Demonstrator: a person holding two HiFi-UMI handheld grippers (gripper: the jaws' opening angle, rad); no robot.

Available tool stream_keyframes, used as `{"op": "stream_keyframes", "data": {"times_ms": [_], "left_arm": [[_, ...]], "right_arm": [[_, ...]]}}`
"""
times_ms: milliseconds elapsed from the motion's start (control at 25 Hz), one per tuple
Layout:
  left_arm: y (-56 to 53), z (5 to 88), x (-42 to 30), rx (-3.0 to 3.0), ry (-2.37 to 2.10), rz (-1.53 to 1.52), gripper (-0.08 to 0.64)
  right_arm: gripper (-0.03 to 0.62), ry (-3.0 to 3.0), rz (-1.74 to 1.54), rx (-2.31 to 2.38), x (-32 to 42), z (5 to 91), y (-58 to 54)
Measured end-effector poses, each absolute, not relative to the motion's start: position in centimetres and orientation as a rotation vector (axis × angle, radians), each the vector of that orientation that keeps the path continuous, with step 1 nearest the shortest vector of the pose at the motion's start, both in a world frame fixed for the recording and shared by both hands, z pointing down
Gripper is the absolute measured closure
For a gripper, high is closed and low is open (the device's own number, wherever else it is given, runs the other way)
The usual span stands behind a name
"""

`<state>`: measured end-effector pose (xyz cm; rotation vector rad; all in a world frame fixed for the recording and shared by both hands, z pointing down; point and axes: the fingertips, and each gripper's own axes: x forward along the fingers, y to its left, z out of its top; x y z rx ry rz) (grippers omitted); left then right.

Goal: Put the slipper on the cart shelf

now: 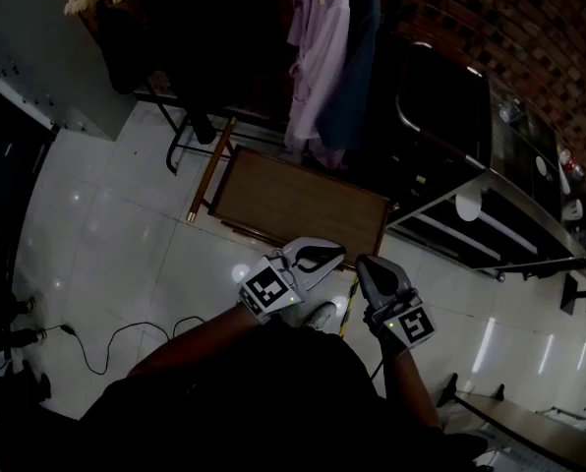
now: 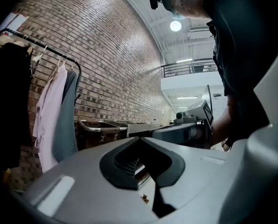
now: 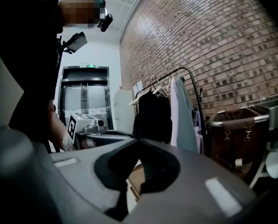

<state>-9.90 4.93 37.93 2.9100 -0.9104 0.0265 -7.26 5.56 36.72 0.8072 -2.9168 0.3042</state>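
Observation:
In the dim head view I hold both grippers close to my body, over the white tiled floor. My left gripper (image 1: 332, 256) is shut with nothing in it, and my right gripper (image 1: 368, 264) beside it is shut and empty too. In each gripper view the jaw tips meet, at my left gripper (image 2: 139, 140) and my right gripper (image 3: 139, 143). A pale shoe-like shape (image 1: 322, 315) lies on the floor just under them; whether it is the slipper I cannot tell. The steel cart (image 1: 514, 197) with its lower shelves (image 1: 460, 236) stands to the right.
A low brown board (image 1: 298, 200) lies on the floor ahead. Shirts (image 1: 322, 57) hang from a rack (image 3: 176, 73) by the brick wall. A brown hamper (image 3: 232, 139) stands beside the cart. A black cable (image 1: 106, 347) trails on the floor at left.

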Motion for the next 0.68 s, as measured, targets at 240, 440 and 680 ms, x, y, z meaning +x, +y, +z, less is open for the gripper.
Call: {"op": "stream_keyframes", "data": {"times_ms": [240, 440, 680], "left_arm": [[4.8, 37.2, -9.2, 2.930, -0.943, 0.048, 0.555], [4.9, 37.1, -8.9, 2.931, -0.955, 0.065, 0.555], [5.0, 36.5, -9.0, 2.925, -0.978, 0.065, 0.555]], "right_arm": [[0.592, -2.924, 0.304, 0.758, -6.7, 36.6, 5.4], [0.592, -2.933, 0.303, 0.752, -6.3, 36.3, 5.2], [0.592, -2.936, 0.304, 0.724, -6.4, 36.0, 5.8]]}}
